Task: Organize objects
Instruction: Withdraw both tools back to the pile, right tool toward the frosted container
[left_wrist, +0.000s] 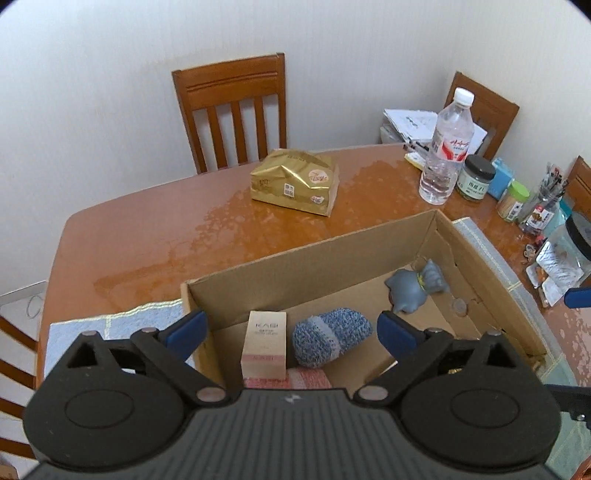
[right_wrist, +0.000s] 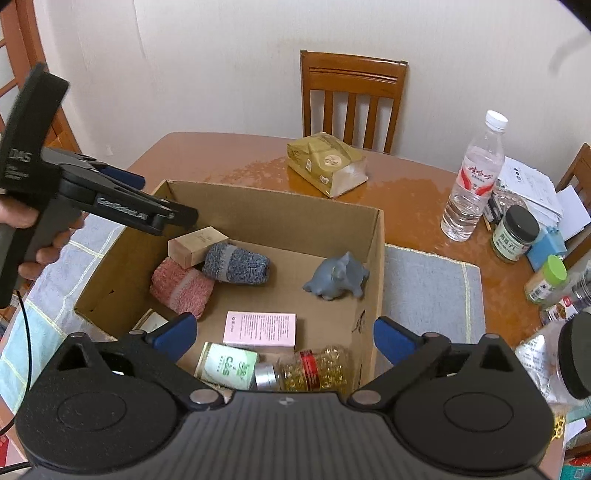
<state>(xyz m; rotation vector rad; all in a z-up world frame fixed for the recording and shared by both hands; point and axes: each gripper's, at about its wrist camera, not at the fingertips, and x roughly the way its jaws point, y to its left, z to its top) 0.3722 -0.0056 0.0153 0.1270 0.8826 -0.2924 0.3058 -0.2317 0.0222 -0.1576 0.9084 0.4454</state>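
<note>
**Q:** Cardboard box (right_wrist: 371, 258): where does it sit relative to each gripper, and how do the jaws stand?

**A:** It lies directly below and ahead of both. Right gripper (right_wrist: 284, 330): jaws spread wide, nothing between the pads. Left gripper (left_wrist: 291, 328): likewise spread and empty, poised over the box's near-left corner; in the right wrist view its body appears at upper left, gripped by a hand (right_wrist: 35, 236).

**Q:** Contents, working outward from the right gripper?

**A:** Nearest, between its fingers: a green-and-white tin (right_wrist: 227, 365) and a clear bottle of yellow capsules (right_wrist: 317, 369) lying on its side. Just beyond, a pink carton (right_wrist: 260, 328) lying flat. Farther left, a pink knitted roll (right_wrist: 181, 284), a blue knitted roll (right_wrist: 236, 264) and a beige carton (right_wrist: 195, 245) clustered together, touching. Farther right, near the box wall, a grey elephant figure (right_wrist: 336, 277).

**Q:** Outside the box?

**A:** Box rests on a pale cloth mat (right_wrist: 432, 288) on a wooden table (right_wrist: 221, 155). Beyond the far wall, a gold packet (right_wrist: 327, 166); to the far right, a water bottle (right_wrist: 472, 184) and a dark-lidded jar (right_wrist: 515, 234).

**Q:** What is obscured?

**A:** Tin and capsule bottle are partly cut off by the right gripper body. A pale item at the near-left corner (right_wrist: 149, 321) cannot be identified. Clutter at the right edge is distorted and hard to read.
</note>
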